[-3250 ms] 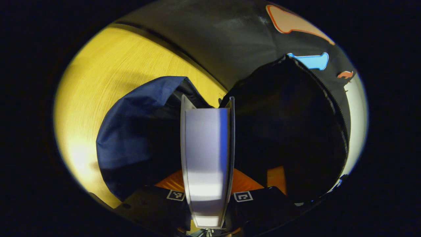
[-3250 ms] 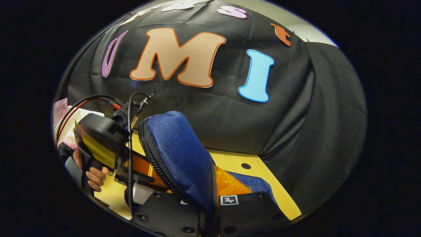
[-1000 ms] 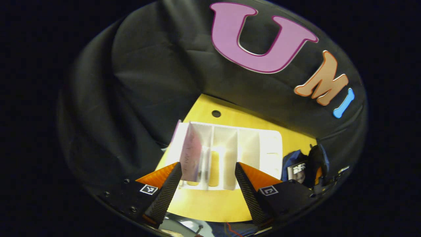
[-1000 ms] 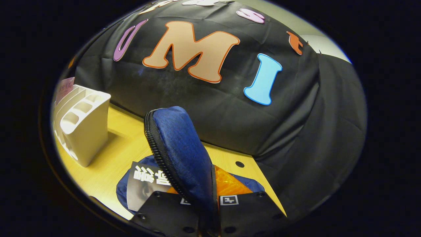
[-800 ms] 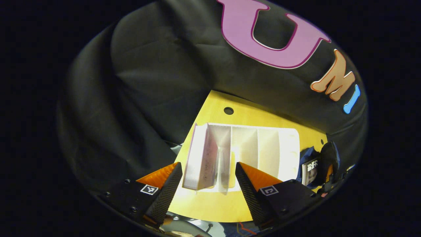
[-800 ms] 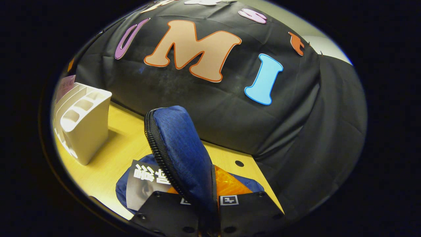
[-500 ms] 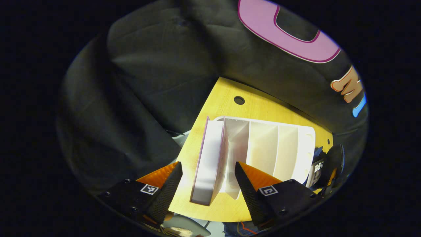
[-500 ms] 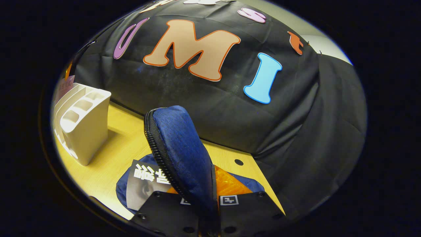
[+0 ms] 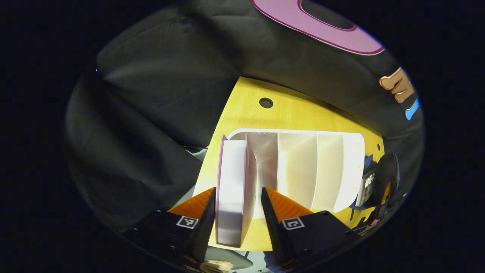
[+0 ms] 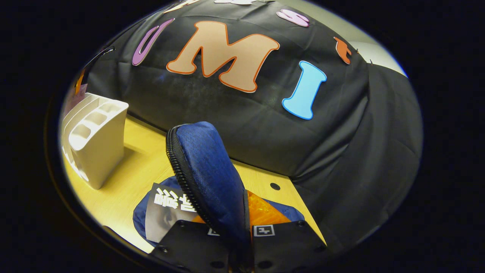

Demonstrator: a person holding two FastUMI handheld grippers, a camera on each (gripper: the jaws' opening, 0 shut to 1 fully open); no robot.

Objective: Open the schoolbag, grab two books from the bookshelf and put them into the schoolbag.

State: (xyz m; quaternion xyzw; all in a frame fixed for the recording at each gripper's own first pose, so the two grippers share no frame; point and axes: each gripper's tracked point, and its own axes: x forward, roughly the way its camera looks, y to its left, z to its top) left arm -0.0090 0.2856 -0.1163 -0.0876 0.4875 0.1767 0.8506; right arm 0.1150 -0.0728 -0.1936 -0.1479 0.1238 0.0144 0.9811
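The pink-edged book with pale pages stands upright in the leftmost slot of the white plastic divided bookshelf, and in the left gripper view it sits between the fingers of the left gripper. The jaws are open around it, 1 finger close on each side; whether either finger touches the cover cannot be told. Compared with 0.5 s ago the gap between the fingers has narrowed and the book reaches farther down between them; 1.0 s ago the shelf lay well ahead of the fingers.

In the right gripper view the blue fabric flap of the schoolbag, edged with a black zipper, stands up from the right gripper, whose jaws are closed on it, as in every earlier frame. Below the flap the bag's opening holds 1 grey-covered book with white print, put there since 3.2 s ago, when the left gripper was at the bag with a book. The bookshelf stands on the yellow wooden tabletop to the left of the bag, apart from it. The tabletop's round hole lies beyond the shelf
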